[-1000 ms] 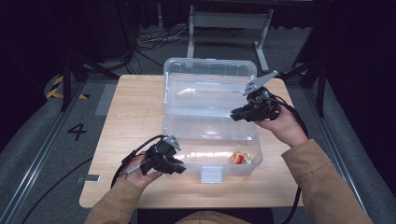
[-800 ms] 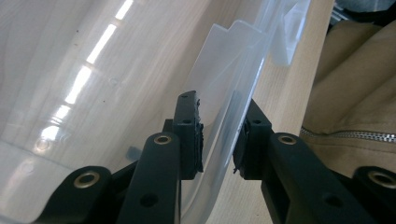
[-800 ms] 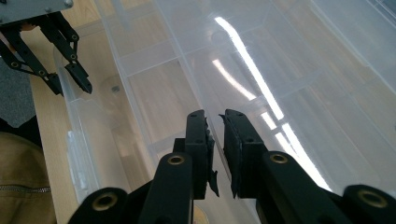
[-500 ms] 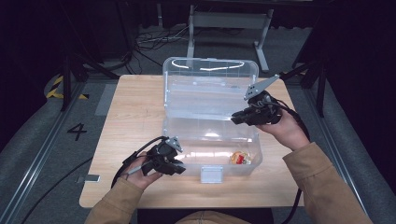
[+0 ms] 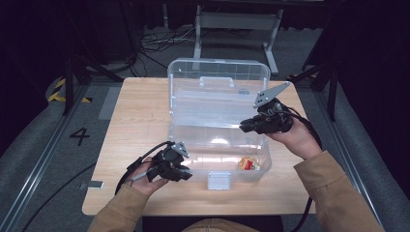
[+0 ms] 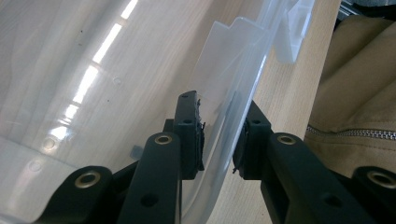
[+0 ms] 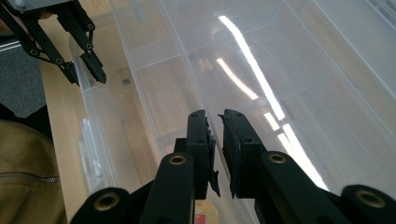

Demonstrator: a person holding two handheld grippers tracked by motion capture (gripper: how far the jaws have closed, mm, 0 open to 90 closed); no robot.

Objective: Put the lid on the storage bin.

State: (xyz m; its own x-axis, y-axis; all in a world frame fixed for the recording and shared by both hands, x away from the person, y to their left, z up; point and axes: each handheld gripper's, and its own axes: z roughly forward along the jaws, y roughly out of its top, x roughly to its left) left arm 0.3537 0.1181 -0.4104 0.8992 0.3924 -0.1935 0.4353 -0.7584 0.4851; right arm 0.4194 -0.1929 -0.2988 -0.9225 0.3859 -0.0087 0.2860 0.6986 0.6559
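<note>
Here, left pads (image 6: 189,135): clamped on the front wall of the clear plastic box (image 5: 218,113), one pad inside, one outside.
Left gripper (image 5: 180,170): at the box's 7 o'clock corner; we judge it should hold firm so the box cannot slide on the table (image 5: 135,121).
Right fingertips (image 7: 233,135): nearly together, a narrow gap between them, nothing in it.
Right gripper (image 7: 215,140): above the open base at its 3 o'clock side, aimed toward 9 o'clock.
Small red and yellow item (image 5: 246,164): in the base's 5 o'clock corner; we would open the jaws wider before going down for it.
Lid (image 5: 217,77): upright at 12 o'clock.
Forearms: enter from 6 o'clock, left low, right raised.
</note>
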